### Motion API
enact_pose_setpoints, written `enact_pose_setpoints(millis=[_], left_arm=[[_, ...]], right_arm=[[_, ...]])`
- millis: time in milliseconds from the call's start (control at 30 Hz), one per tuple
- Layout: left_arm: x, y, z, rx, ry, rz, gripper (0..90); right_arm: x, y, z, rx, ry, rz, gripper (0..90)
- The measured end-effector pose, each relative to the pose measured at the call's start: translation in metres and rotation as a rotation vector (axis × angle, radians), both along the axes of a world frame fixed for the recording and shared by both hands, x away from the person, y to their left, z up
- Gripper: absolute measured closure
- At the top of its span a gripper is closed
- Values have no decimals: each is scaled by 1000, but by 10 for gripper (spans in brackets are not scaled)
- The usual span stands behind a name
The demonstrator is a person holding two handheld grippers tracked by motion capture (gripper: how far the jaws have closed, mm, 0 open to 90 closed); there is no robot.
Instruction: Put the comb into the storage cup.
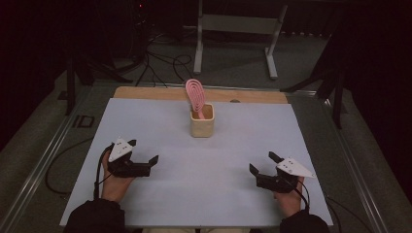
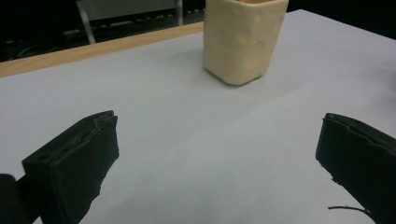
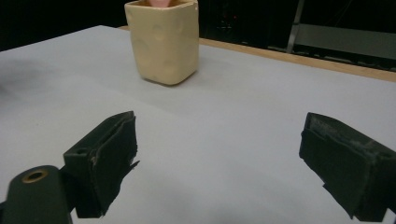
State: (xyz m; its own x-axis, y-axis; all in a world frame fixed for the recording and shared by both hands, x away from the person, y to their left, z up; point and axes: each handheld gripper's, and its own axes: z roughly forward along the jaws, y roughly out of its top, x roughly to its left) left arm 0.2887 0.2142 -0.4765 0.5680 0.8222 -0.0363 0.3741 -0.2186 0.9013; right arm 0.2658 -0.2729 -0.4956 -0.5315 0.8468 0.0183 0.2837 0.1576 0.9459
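The cup (image 1: pixel 202 121) stands upright at the middle of the surface (image 1: pixel 145 121), toward the far edge. It is cream-coloured with squared sides and rounded corners. A pink brush (image 1: pixel 195 95) stands in the cup, its looped head rising above the rim and tilted slightly left. In the right gripper view a sliver of pink shows at the cup's (image 3: pixel 164 41) mouth.

The left tongs (image 1: pixel 144 154) rest at the near left of the surface, held in the left hand (image 1: pixel 115 182). The jaws are spread wide with nothing between them and point toward the right and slightly far. In the left gripper view the tongs (image 2: pixel 217 140) frame bare surface, and the cup (image 2: pixel 243 37) stands beyond them, right of centre, well apart from both jaws.

The right tongs (image 1: pixel 263 163) rest at the near right of the surface, held in the right hand (image 1: pixel 287 199). The jaws are spread wide and grip nothing; they point toward the left and far. In the right gripper view the tongs (image 3: pixel 219 140) frame bare surface, and the cup stands beyond them, left of centre, well apart from both jaws.

The cup lies between the two tongs in left-right position and farther away than both. A grey sheet covers the surface; a wooden strip (image 1: pixel 145 92) shows along its far edge. A metal frame (image 1: pixel 238 24) stands on the floor beyond the surface.
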Motion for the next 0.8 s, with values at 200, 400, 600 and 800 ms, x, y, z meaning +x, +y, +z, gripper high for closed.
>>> enact_pose_setpoints(millis=[200,400,600,800], left_arm=[[-16,13,-9,23,-36,14,0],[-28,18,-13,29,-55,14,0],[-37,21,-13,13,-91,26,0],[-47,25,-9,-9,-138,42,0]], right_arm=[[0,-2,1,3,-2,-4,109],[-1,-3,2,7,-5,-5,109],[-3,-5,5,17,-14,0,108],[-6,-7,7,30,-17,18,105]])
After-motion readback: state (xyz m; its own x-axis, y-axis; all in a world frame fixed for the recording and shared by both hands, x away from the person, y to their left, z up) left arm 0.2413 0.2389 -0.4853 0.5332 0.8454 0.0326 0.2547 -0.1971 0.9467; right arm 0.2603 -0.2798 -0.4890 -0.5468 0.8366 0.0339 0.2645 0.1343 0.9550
